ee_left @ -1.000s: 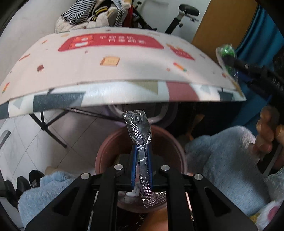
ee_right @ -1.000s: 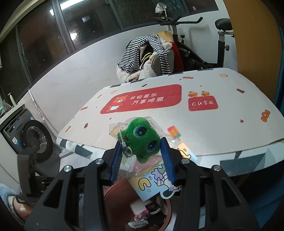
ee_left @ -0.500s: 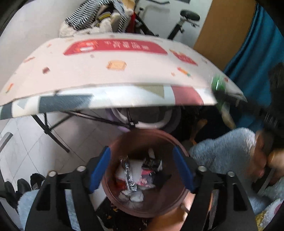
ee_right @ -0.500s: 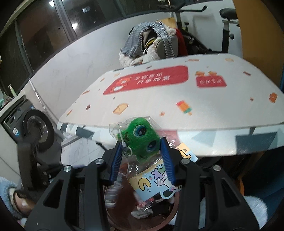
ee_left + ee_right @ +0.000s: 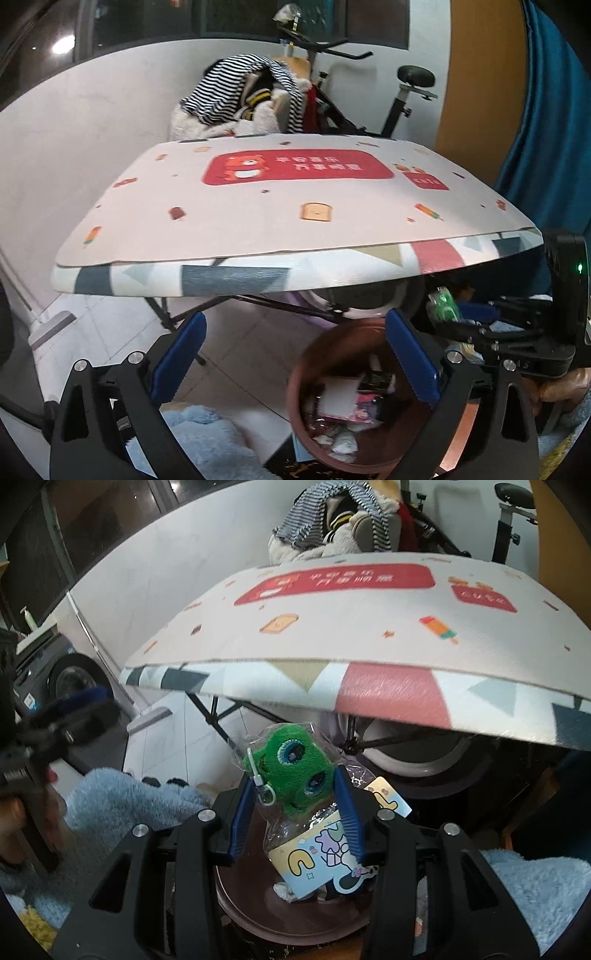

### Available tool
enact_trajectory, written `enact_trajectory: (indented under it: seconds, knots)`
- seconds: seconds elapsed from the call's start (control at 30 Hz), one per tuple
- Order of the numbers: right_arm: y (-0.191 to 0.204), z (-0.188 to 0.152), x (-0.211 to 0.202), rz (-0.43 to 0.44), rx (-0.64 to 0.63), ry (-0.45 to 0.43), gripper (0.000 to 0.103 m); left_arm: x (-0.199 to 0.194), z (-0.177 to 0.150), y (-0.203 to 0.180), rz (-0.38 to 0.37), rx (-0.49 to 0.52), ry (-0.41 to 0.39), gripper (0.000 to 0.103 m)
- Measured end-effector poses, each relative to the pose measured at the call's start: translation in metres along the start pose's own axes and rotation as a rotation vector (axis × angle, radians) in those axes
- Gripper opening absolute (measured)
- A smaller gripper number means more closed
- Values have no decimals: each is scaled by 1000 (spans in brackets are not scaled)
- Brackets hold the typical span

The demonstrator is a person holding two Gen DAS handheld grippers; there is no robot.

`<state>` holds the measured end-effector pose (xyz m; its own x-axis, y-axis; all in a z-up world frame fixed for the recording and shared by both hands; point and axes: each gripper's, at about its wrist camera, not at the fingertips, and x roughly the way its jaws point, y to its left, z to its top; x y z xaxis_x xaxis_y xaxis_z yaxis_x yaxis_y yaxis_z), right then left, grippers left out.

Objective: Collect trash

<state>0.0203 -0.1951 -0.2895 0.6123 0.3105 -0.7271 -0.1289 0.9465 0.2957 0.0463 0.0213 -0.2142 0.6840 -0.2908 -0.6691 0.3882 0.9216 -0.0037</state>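
A brown round trash bin point(image 5: 373, 458) stands on the floor below the table's front edge, with several wrappers point(image 5: 351, 406) inside. My left gripper point(image 5: 295, 354) is open and empty above the bin's left side. My right gripper point(image 5: 295, 801) is shut on a clear packet with a green plush toy point(image 5: 291, 771) and a printed card. It holds the packet over the bin point(image 5: 280, 923). The right gripper and packet point(image 5: 443, 310) also show in the left wrist view, at the bin's right rim.
A table with a pink patterned cover point(image 5: 295, 206) overhangs the bin. Blue fluffy fabric point(image 5: 535, 897) lies on both sides of the bin. A washing machine point(image 5: 70, 679) stands at the left. Clothes on a chair point(image 5: 243, 99) and an exercise bike point(image 5: 402, 88) are behind the table.
My left gripper opened and dropped the clear fork wrapper into the bin, then rose and shifted left. My right gripper came down from table height to over the bin, still holding the packet.
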Motion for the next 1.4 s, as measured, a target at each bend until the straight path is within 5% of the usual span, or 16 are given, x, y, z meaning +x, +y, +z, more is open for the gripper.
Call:
enact_trajectory:
  seconds: [0.6, 0.83, 1.2, 1.4]
  knots:
    - [10, -16, 37, -42, -68, 121, 48, 3, -15, 10, 104, -94, -10, 95]
    - [7, -16, 35, -70, -52, 111, 88, 3, -16, 13, 110, -114, -9, 95]
    - [0, -11, 31, -92, -23, 91, 97, -3, -12, 7, 169, -83, -32, 97]
    - [-10, 15, 5, -163, -3, -1, 97, -8, 15, 8, 202, -69, -77, 97]
